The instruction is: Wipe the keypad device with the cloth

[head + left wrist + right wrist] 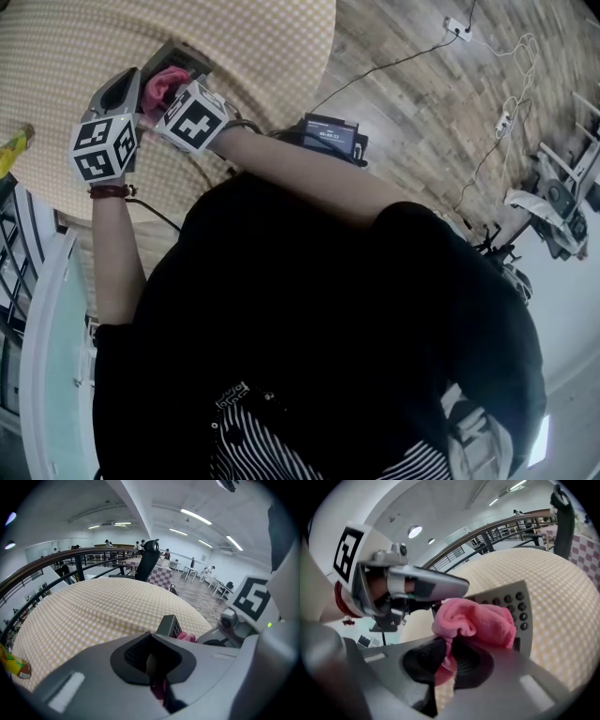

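The grey keypad device [516, 610] with dark round buttons is held tilted above the checkered table [253, 47]. My left gripper [152, 662] is shut on the device's thin edge; the device's far end [169, 626] sticks out past the jaws. A bunched pink cloth [474, 621] lies against the device's face, and my right gripper [447, 651] is shut on its lower fold. From the head view both grippers meet at the upper left, with the cloth [162, 84] between the left gripper [127, 94] and the right gripper [161, 105], and the device [185, 58] just beyond.
The round table has a yellow checkered cover [98, 606]. A yellow toy [15, 665] lies near its left edge. A black box with a screen [330, 138] hangs at the person's waist. Cables [487, 150] run over the wooden floor. A railing [56, 562] curves behind the table.
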